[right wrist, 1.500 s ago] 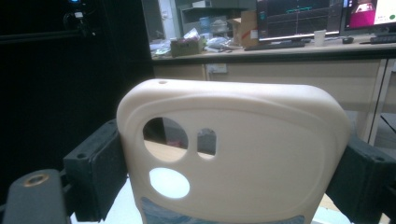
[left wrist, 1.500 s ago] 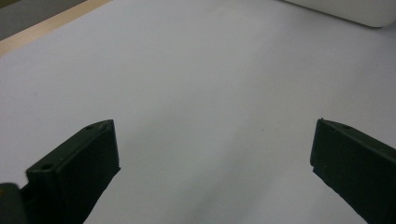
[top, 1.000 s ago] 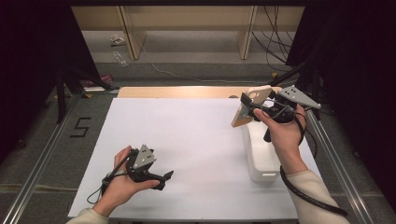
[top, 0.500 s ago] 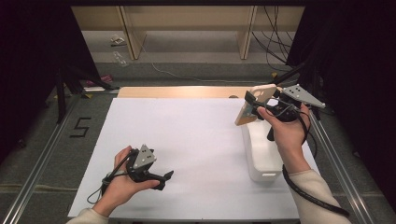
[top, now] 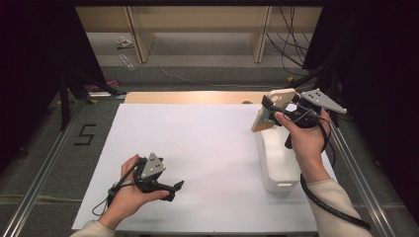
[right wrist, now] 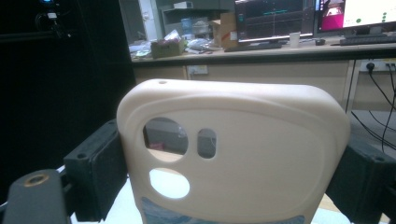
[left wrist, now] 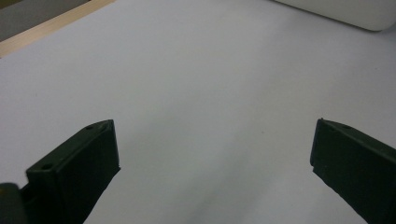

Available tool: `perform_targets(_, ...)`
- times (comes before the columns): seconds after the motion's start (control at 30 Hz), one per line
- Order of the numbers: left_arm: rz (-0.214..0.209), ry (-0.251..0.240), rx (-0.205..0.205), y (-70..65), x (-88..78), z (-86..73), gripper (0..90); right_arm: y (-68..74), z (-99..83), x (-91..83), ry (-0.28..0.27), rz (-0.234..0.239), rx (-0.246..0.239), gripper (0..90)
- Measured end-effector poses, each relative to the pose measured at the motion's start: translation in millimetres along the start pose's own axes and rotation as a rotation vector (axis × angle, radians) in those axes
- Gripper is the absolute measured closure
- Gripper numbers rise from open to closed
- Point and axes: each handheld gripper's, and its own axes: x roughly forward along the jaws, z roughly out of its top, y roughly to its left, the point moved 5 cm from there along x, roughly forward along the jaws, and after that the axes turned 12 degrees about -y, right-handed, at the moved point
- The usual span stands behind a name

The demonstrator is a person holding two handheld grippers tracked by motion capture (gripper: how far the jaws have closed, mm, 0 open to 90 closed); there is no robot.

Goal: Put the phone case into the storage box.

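The right gripper (top: 269, 109) pinches a cream phone case (right wrist: 233, 154) by its sides, just above the white box (top: 279, 163). It looks light, bendy and smooth. The left gripper (top: 173, 187), spread wide and empty, sits well apart from the box.

The right gripper (top: 269, 112) with the cream phone case (top: 272, 111) clamped in it has edged slightly toward the right side of the high view and tipped a little, the case's lower end swinging out over the white box (top: 279, 165).
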Motion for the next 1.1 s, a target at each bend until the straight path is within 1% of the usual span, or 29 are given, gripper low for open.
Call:
perform_targets(0.57, -0.001, -0.001, 0.001, -0.6, -0.4, 0.9, 0.7, -6.1, 2.2, -1.3, -0.008, -0.023, -0.003, 12.7)
perform_targets(1.1, 0.000, -0.004, 0.001, -0.6, -0.3, 1.1, 0.6, -10.7, 1.2, -0.8, -0.007, -0.034, -0.007, 12.7)
